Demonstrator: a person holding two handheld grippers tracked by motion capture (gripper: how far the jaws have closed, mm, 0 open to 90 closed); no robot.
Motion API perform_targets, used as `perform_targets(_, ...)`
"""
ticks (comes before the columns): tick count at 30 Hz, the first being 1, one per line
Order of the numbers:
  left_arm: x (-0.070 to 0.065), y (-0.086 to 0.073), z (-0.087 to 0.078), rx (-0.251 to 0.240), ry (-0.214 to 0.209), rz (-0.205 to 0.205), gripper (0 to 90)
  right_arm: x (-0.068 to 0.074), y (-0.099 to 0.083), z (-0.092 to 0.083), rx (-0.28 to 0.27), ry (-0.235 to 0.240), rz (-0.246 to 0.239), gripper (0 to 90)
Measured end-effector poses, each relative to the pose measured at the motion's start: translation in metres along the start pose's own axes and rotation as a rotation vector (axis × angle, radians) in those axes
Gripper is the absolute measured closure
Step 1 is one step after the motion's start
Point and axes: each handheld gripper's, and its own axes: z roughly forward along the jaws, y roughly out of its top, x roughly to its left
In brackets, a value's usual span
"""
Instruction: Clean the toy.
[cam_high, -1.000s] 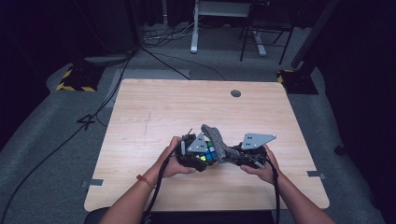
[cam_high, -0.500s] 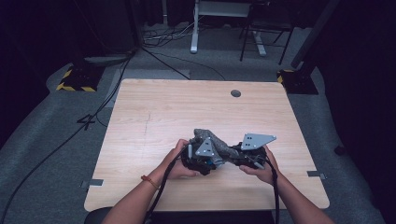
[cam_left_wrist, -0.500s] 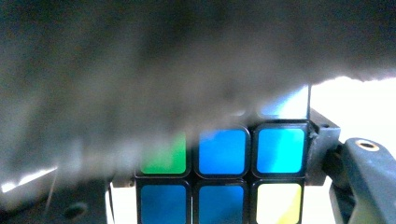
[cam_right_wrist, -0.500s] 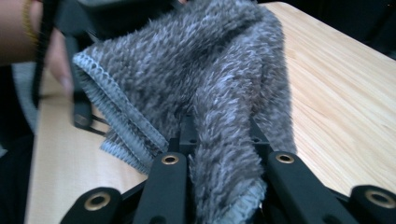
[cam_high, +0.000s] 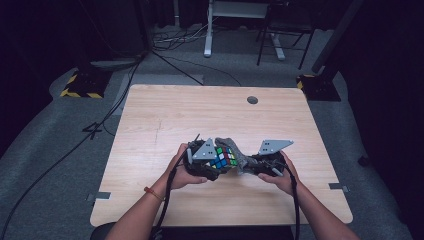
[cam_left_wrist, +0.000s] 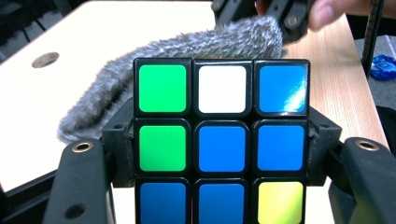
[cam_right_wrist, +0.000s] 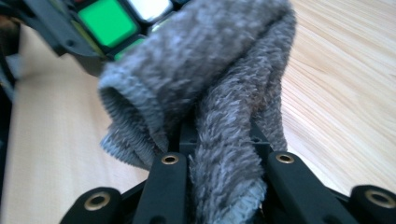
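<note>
Cloth (cam_high: 239, 155) against clamped cube (cam_high: 223, 157)

Both forearms reach in low; the left gripper (cam_high: 212, 162) and right gripper (cam_high: 250, 165) face each other, jaws apparently clamped.

A scrambled puzzle cube (cam_left_wrist: 222, 140) sat squarely between two black jaws, clamped at its middle layer. The face toward the left gripper view read green, white, blue along the top row, green, blue, blue across the middle, and blue, blue, yellow at the bottom (stickers glossy, frame black). A fuzzy grey cloth (cam_right_wrist: 219, 102) lay bunched and folded against the cube's far side, touching it, its lower end pinched between the other pair of jaws, above the near middle of the wooden table (cam_high: 200, 110).
</note>
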Motion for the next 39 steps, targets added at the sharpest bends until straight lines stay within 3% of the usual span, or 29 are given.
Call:
perform_targets(1,0.000,-0.001,0.001,-0.004,-0.007,-0.005,33.3,0.001,0.001,0.000,-0.021,0.029,0.006,76.3)
perform_targets(9,-0.001,-0.005,0.009,0.051,-0.016,0.005,32.8,0.005,0.004,-0.005,-0.083,0.065,-0.003,76.4)
perform_targets(20,-0.004,-0.005,0.017,0.082,-0.022,0.011,33.1,0.015,0.010,-0.009,-0.093,-0.003,-0.058,76.2)
perform_targets(24,-0.003,-0.001,0.014,0.080,-0.001,0.024,33.2,0.016,0.012,-0.006,-0.026,-0.042,-0.090,76.4)
perform_targets(28,-0.005,-0.004,0.021,0.149,0.026,0.043,33.2,0.019,0.013,-0.008,-0.034,-0.048,-0.102,76.4)
perform_targets(31,-0.006,-0.006,0.027,0.176,0.009,0.039,33.2,0.021,0.015,-0.011,-0.047,-0.051,-0.101,76.4)
perform_targets(36,-0.007,-0.006,0.029,0.152,-0.014,0.033,33.3,0.026,0.018,-0.012,-0.037,-0.065,-0.137,76.3)
perform_targets(39,-0.004,-0.003,0.022,0.116,-0.015,0.021,33.3,0.017,0.015,-0.011,-0.039,-0.052,-0.086,76.2)
